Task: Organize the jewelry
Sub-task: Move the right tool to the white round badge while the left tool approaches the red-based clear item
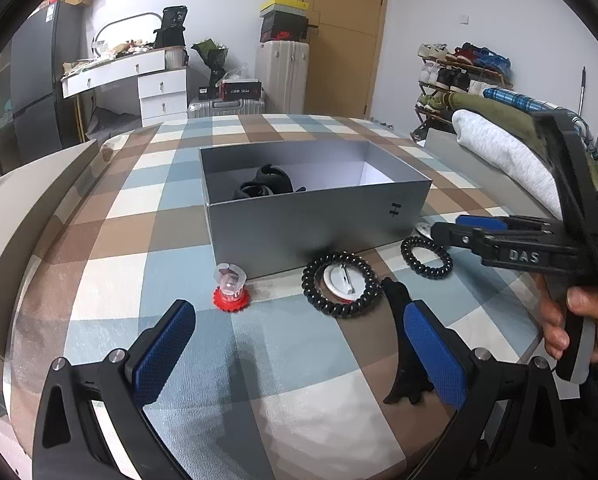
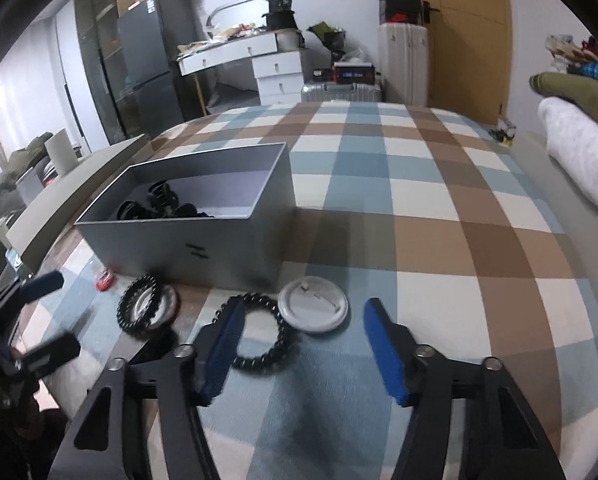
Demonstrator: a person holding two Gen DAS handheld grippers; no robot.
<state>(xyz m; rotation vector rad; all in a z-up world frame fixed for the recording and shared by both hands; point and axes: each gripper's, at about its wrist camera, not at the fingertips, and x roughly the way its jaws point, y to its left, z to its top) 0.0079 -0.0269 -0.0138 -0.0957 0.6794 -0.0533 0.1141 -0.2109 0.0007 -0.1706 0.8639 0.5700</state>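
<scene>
Right claw [image 2: 303, 346]: spread wide, empty | target: black spiral hair tie [image 2: 259, 332], left finger overlapping it | advice: tie to be centred before closing | destination: grey open box [image 2: 219, 240] | left claw [image 1: 295, 344]: wide, empty.

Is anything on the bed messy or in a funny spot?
One thing: a black coil hair tie lies on top of a white round badge, ringing it, instead of flat on the checked cover. Nothing looks spilled or broken. Several black pieces are already inside the gray box.
</scene>
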